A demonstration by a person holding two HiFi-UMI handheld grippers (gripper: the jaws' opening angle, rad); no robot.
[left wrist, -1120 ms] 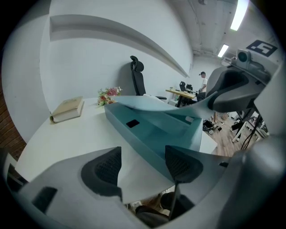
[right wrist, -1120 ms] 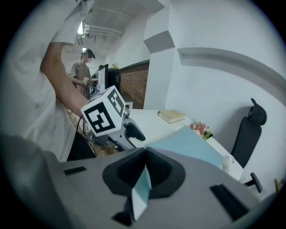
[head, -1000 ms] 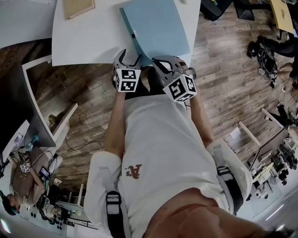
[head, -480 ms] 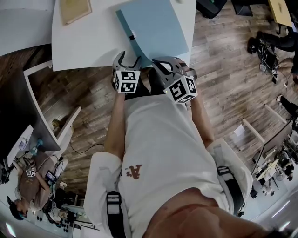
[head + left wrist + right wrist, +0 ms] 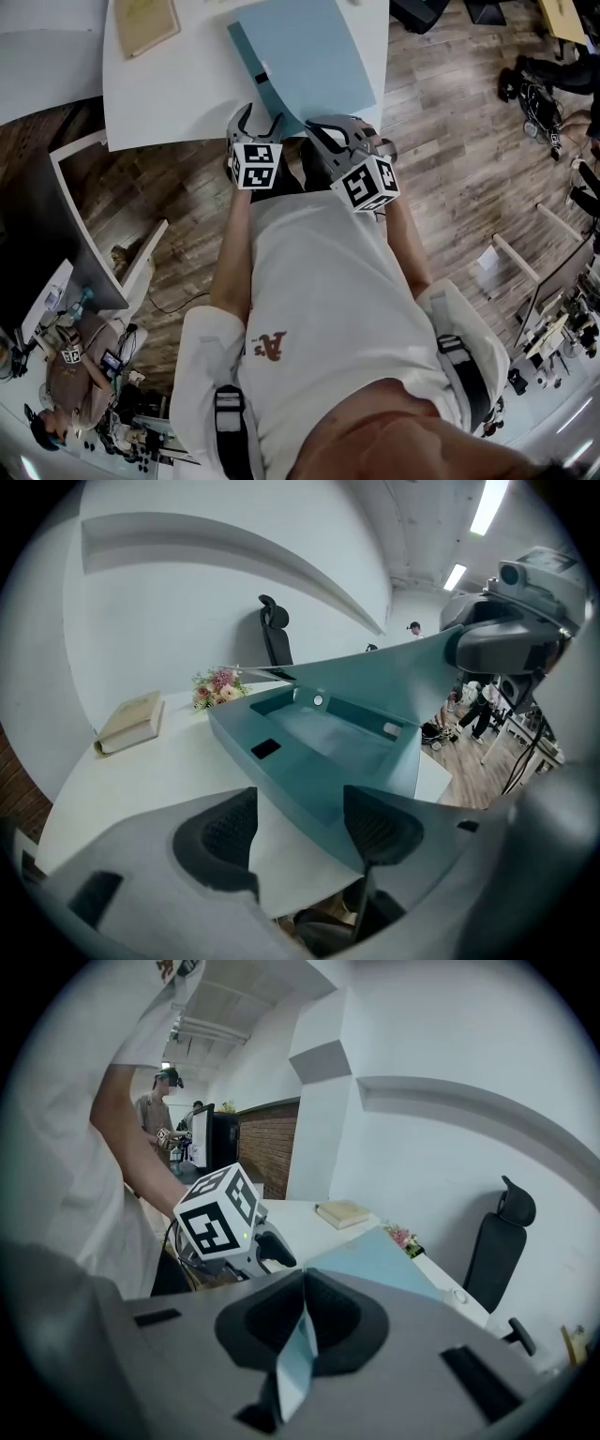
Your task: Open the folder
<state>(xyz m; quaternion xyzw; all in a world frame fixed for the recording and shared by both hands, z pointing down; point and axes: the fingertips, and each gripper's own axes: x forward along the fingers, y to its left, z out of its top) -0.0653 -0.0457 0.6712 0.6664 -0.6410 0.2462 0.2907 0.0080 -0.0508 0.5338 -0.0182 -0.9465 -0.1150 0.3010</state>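
Observation:
A teal box folder [image 5: 319, 752] lies on the white table [image 5: 178, 84] with its cover [image 5: 394, 677] raised over the tray. My right gripper [image 5: 302, 1326] is shut on the near edge of that cover [image 5: 375, 1260] and holds it up. In the head view it sits at the folder's near corner [image 5: 323, 127]. My left gripper [image 5: 300, 827] is at the table's front edge, its jaws wide and closing slightly. The folder's near corner lies between the pads [image 5: 220, 832], which do not touch it. From above, the left gripper [image 5: 258, 117] is just left of the cover [image 5: 305, 61].
A tan book [image 5: 145, 23] lies at the table's far left, also in the left gripper view [image 5: 131, 722]. Small flowers [image 5: 217, 684] and a black office chair [image 5: 275, 630] stand beyond the table. Wood floor lies to the right [image 5: 450, 141].

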